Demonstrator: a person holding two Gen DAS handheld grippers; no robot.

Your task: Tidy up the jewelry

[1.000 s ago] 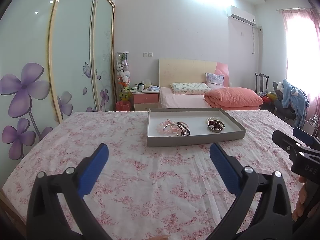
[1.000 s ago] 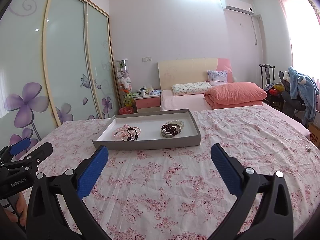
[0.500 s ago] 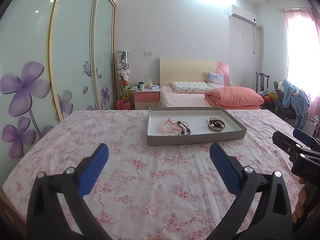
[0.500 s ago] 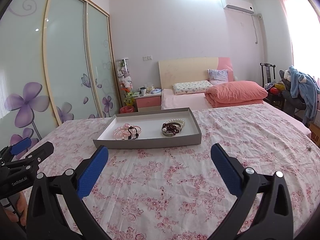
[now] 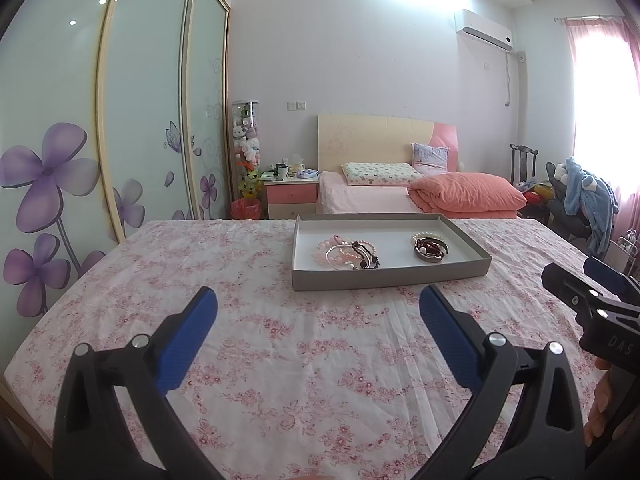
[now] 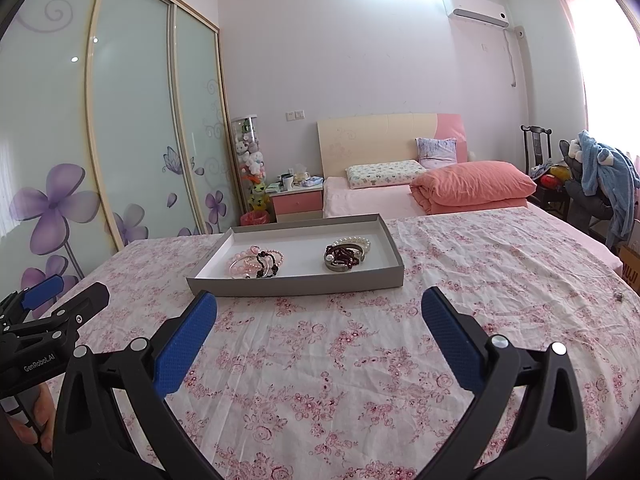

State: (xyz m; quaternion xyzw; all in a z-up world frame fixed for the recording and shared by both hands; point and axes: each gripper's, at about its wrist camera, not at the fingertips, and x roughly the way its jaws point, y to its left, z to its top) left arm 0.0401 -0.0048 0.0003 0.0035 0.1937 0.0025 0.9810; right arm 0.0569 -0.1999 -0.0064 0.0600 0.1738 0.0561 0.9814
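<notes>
I hold a two-finger gripper in each hand above a surface covered in a white cloth (image 5: 280, 344) printed with small pink flowers. My left gripper (image 5: 318, 320) has its black arms and blue pads spread wide apart, with nothing between them. My right gripper (image 6: 319, 322) is spread just as wide and is also empty. In the left wrist view, the tip of my right gripper shows at the right edge, with part of my hand behind it; in the right wrist view, the tip of my left gripper shows at the lower left.

Ahead of both grippers, apart from them, a shallow grey tray (image 5: 390, 276) with a white floor lies flat on the cloth. Inside it are two clusters of jewelry, well apart from each other. The left cluster (image 5: 348, 254) is a tangle of pink bead bracelets, a silver bangle and a dark beaded strand. The right cluster (image 5: 430, 245) has a white pearl bracelet, dark red beads and a metal ring-shaped piece, overlapping.

Beyond the cloth stands a bed (image 5: 372, 196) with a pale headboard, a patterned pillow and a folded salmon duvet (image 5: 468, 196). A pink nightstand (image 5: 290, 198) sits to its left, beside frosted wardrobe doors (image 5: 148, 100) painted with purple flowers.
</notes>
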